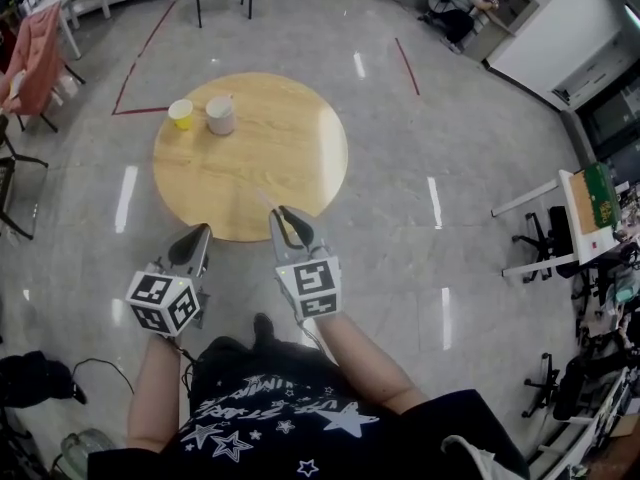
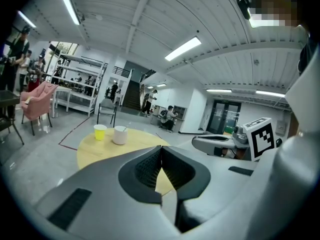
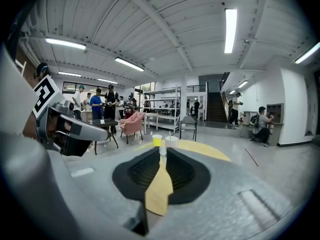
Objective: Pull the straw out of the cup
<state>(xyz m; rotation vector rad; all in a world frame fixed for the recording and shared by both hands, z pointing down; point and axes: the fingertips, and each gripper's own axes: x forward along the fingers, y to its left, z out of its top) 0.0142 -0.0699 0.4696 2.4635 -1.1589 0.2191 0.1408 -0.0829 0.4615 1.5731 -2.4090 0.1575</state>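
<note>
Between the jaws of my right gripper (image 1: pixel 284 211) I am pinching the straw (image 3: pixel 162 151) at the very tips; the jaws are standing almost together, parted only by the straw's own width. In the head view the straw is showing as a faint pale line running out from the tips toward 11 o'clock, over the near part of the table (image 1: pixel 285 163). It is sitting clear of both cups. My left gripper (image 2: pixel 161 149) is riding at the right one's 8 o'clock, its tips just at the table's near rim; its jaws are meeting at the tips and gripping nothing. Near the table's 10 o'clock rim the white cup (image 1: pixel 220 116) and the yellow cup (image 1: pixel 181 114) are standing upright, just beside each other, the yellow one at the white one's 9 o'clock, both well apart from the grippers. Something thin is poking up from the white cup, too small for me to tell what. Past the table, toward 1 o'clock, a person (image 1: pixel 460 0) is sitting by the wall.
</note>
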